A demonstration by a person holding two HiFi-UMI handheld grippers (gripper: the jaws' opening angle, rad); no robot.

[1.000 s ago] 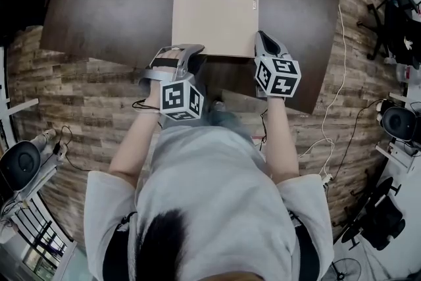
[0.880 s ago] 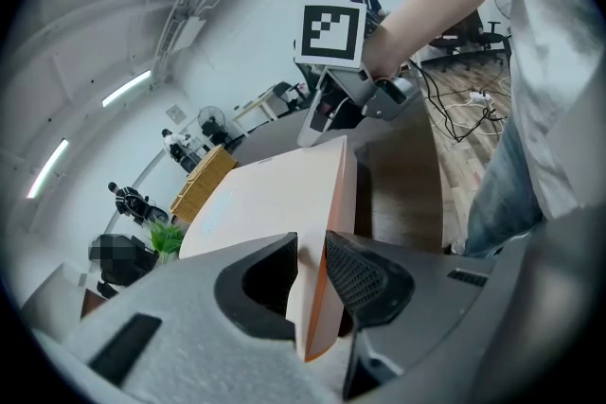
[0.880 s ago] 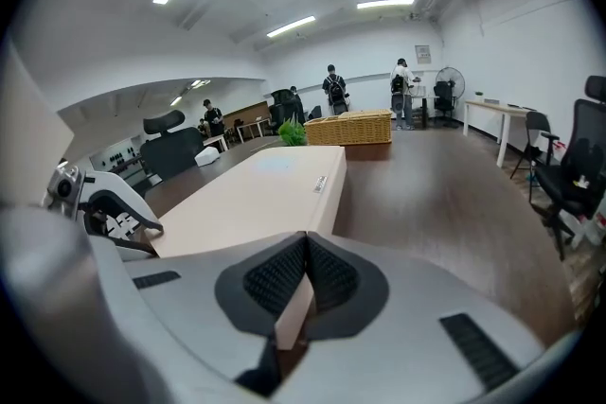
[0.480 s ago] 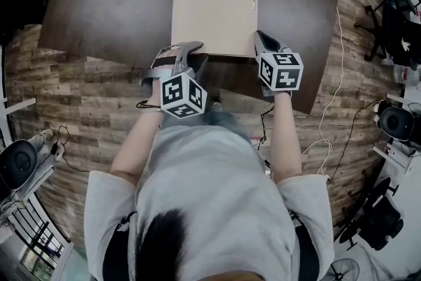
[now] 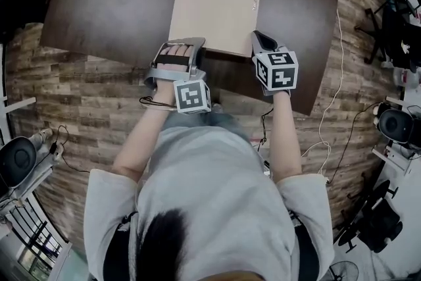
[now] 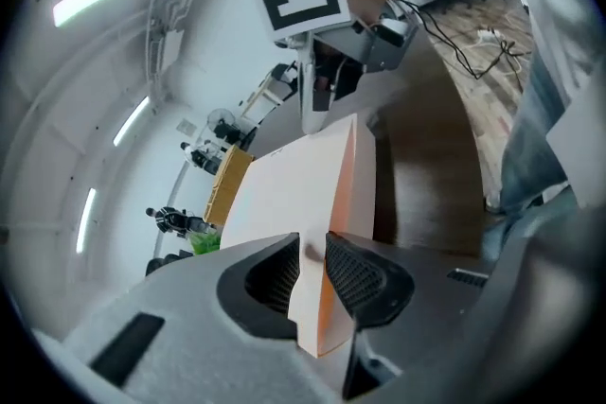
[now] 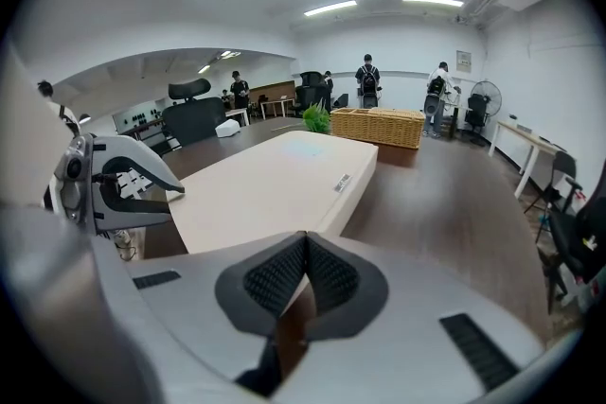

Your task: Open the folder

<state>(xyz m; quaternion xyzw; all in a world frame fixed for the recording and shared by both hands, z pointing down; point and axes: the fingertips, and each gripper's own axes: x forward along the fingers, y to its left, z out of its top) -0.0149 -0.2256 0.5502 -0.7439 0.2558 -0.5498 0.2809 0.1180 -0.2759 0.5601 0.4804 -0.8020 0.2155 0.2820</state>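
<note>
sideways, left gripper [image 6: 312, 272] pinches folder [image 6: 295, 189] edge; right gripper [image 7: 303, 275] sits closed.

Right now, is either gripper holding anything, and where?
The left gripper clamps the folder at its near left corner; the right gripper is shut on nothing.

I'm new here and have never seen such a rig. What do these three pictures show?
A person at a dark table holds a two-jaw tool in each hand; the marked cubes belong to the tools. One picture looks down from a camera on the person's head; the other two come from cameras riding on each tool, looking along its jaws. On the table lies a beige folder. The left tool is clamped on its near left edge. The right tool has its jaws together at the near right corner; whether they pinch the cover, I cannot tell.
</note>
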